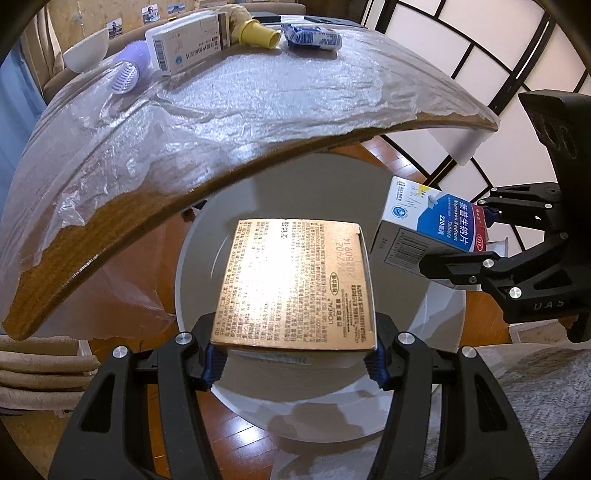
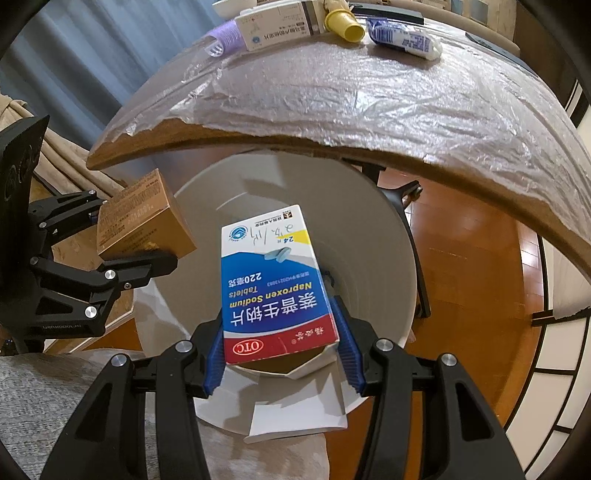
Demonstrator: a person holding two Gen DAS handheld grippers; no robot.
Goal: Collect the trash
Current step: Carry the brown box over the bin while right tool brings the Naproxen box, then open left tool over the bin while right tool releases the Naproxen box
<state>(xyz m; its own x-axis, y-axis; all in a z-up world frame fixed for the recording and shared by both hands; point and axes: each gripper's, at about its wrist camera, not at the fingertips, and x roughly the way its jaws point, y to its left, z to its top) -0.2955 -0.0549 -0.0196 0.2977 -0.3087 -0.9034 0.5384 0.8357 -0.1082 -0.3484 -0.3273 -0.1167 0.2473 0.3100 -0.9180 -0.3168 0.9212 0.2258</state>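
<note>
Two boxes held over the bin, neither dropped yet.

The gold carton (image 1: 295, 284) sits mid-frame, pinched by the left gripper (image 1: 295, 363); the naproxen box (image 2: 273, 284) is pinched by the right gripper (image 2: 282, 363) (its flap hangs open). Both hover above the grey bin (image 1: 436, 321). Left to collect, upper frame on the tabletop (image 1: 258, 122): white medicine box (image 1: 188, 44), yellow cap (image 1: 258, 33), blue-white packet (image 1: 312, 37), purple roller (image 1: 129, 70).
</note>
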